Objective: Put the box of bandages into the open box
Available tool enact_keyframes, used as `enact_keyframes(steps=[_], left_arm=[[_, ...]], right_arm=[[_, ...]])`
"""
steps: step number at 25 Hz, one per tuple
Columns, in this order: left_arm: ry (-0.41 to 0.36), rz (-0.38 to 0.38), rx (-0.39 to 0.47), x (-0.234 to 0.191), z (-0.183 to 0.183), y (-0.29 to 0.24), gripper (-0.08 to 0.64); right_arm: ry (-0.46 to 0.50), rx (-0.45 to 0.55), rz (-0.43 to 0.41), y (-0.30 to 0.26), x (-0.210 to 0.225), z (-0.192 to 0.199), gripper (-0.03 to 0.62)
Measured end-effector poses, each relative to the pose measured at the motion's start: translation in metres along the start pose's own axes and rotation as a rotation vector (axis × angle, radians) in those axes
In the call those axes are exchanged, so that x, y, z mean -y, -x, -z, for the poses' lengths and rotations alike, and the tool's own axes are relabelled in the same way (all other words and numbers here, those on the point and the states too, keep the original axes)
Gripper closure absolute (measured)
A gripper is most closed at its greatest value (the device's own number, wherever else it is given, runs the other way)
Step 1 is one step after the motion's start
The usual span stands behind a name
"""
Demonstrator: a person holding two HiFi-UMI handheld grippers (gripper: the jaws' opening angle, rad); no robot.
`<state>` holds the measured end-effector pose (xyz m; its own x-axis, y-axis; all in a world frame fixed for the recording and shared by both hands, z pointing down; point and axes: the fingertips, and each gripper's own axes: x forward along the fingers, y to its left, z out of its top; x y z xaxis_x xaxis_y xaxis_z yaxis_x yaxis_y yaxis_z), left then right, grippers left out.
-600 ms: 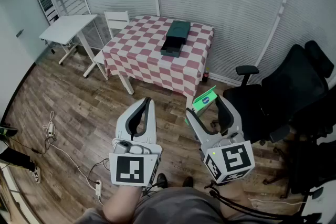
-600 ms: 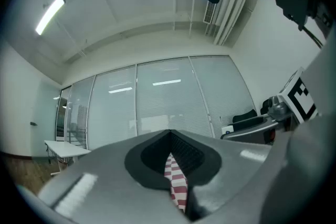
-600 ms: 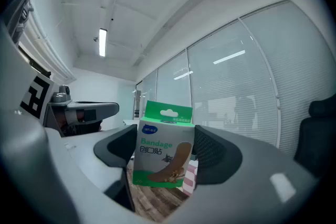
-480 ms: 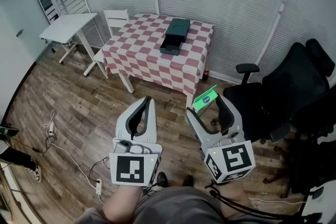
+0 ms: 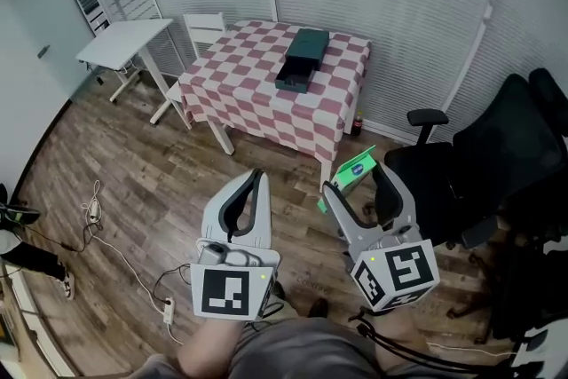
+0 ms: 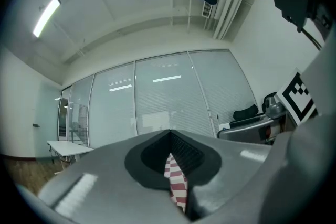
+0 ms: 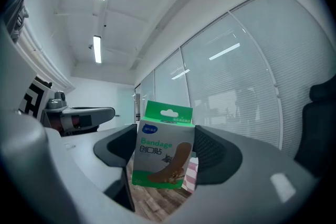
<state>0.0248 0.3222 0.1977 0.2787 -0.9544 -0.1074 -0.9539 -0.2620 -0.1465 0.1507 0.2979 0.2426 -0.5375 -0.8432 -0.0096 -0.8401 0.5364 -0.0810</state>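
The green and white box of bandages (image 5: pixel 355 168) (image 7: pixel 163 147) sits between the jaws of my right gripper (image 5: pixel 353 178) (image 7: pixel 164 150), which is shut on it and held over the wooden floor. A dark green open box (image 5: pixel 302 60) with its drawer pulled out rests on the red-checked table (image 5: pixel 240 89), well ahead of both grippers. My left gripper (image 5: pixel 255 180) (image 6: pixel 170 147) is shut with nothing in it, held to the left of the right one. A strip of checked cloth shows past its jaws in the left gripper view.
A black office chair (image 5: pixel 484 155) stands close on the right. At the far left are a white side table (image 5: pixel 124 43) and a white chair (image 5: pixel 202 27). Cables and a power strip (image 5: pixel 169 311) lie on the floor at the left. Glass walls with blinds close off the back.
The table and open box have shifted slightly right and down in the head view, and both grippers sit a little lower. The right gripper still holds the bandage box.
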Motion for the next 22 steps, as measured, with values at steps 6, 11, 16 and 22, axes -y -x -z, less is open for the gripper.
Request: enact_keyframes(steps=[6, 11, 16, 22], left_arm=[[0.014, -0.016, -0.018, -0.019, 0.018, -0.025, 0.56], [0.031, 0.002, -0.006, -0.051, 0.034, -0.067, 0.56], [0.034, 0.027, 0.018, -0.093, 0.038, -0.122, 0.56], [0.02, 0.061, 0.05, -0.14, 0.039, -0.174, 0.56]], right_arm=[[0.019, -0.027, -0.02, -0.032, 0.004, 0.011, 0.221], [0.031, -0.038, -0.005, -0.086, 0.013, 0.018, 0.224], [0.04, -0.031, 0.018, -0.152, 0.02, 0.012, 0.224], [0.045, -0.002, 0.052, -0.222, 0.026, 0.0, 0.224]])
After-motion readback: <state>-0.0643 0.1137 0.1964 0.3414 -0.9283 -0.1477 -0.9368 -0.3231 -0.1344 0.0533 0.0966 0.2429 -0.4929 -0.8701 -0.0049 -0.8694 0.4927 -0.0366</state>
